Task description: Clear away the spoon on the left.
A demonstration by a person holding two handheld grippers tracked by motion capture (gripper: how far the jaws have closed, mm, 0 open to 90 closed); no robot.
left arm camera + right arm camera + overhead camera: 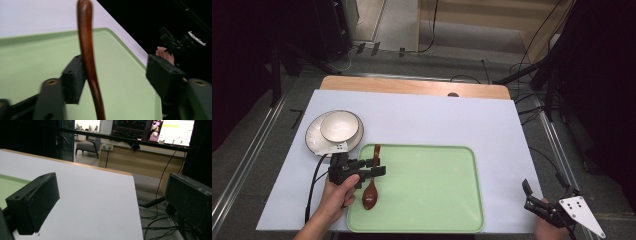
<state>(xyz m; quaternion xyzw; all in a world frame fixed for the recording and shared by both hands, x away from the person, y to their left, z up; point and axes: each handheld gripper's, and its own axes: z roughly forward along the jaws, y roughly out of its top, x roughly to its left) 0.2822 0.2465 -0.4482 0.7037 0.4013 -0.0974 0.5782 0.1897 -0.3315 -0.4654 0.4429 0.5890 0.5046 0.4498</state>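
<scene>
Here, from above, a pale green tray (432, 200) with rounded corners lies on the white sheet covering the surface (437, 120), close to its near edge. A dark brown wooden spoon (372, 185) lies along the tray's left edge, bowl toward the person, its handle tip reaching the tray's far left corner. The left gripper (374, 167) comes in over that edge with its jaws on either side of the handle. Beyond the tray's far left corner, a white bowl (340, 126) with a dark rim sits on a ribbed white plate (314, 137).

The left gripper view brings the spoon (87, 55) close: a smooth, glossy, gently curving handle. It touches the inner face of the left jaw, while the right jaw stands well off, so the left gripper (115, 75) is wide apart and not clamped. Farther off in that view is the right gripper (172, 41), held in a hand.

The high view puts the right gripper (537, 197) at the surface's near right corner, off the tray. Its own view shows blocky, matte black jaws spread wide over bare white sheet, holding nothing, with the wooden far edge of the surface and a room with monitors beyond.
</scene>
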